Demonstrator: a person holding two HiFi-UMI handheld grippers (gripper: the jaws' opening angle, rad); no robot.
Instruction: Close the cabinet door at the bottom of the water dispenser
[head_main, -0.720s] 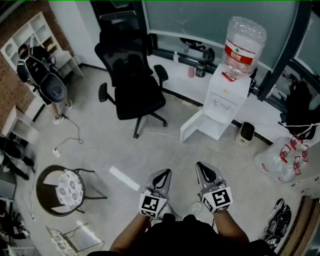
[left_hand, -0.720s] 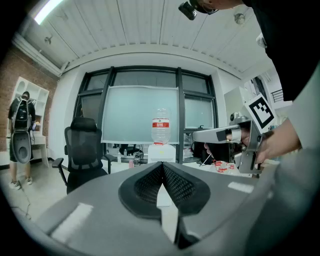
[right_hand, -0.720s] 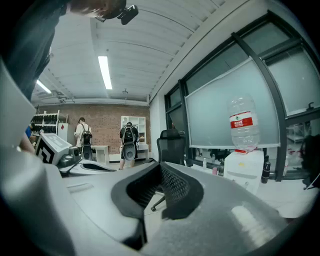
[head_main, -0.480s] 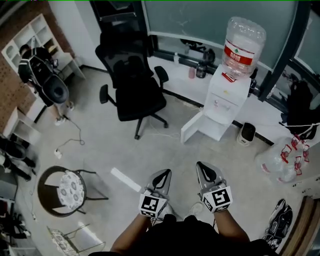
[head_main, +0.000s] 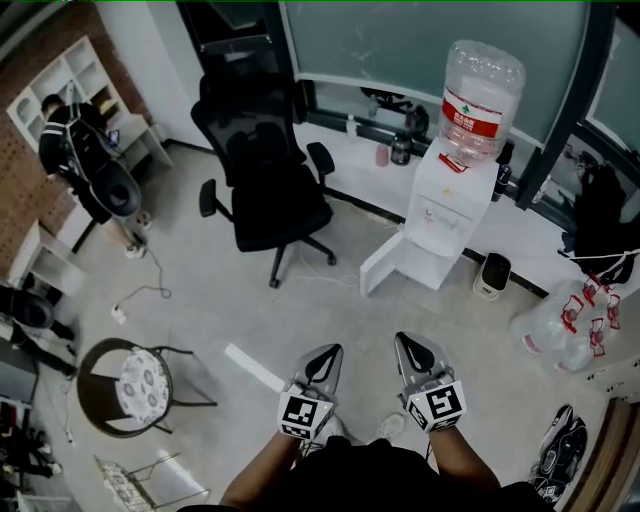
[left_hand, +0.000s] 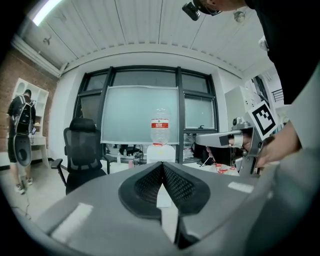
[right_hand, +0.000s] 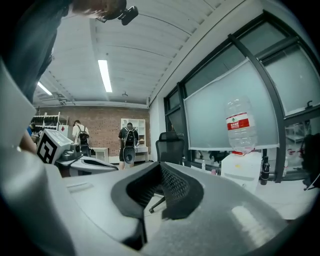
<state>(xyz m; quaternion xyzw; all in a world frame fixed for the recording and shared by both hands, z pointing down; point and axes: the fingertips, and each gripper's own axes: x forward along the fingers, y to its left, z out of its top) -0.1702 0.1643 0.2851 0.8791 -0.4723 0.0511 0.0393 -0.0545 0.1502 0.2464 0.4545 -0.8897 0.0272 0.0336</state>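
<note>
My left gripper (head_main: 322, 352) and right gripper (head_main: 408, 347) are both pressed together and empty, side by side over the floor (head_main: 330, 310). I have open floor ahead up to the water dispenser (head_main: 440, 205), with a black office chair (head_main: 265, 190) well to its left. The white cabinet door (head_main: 385, 262) at the dispenser's base stands swung out to the left.

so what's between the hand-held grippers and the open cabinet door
Nothing but bare floor, in the head view, between the left hand-held gripper, the right hand-held gripper and the open door.
</note>
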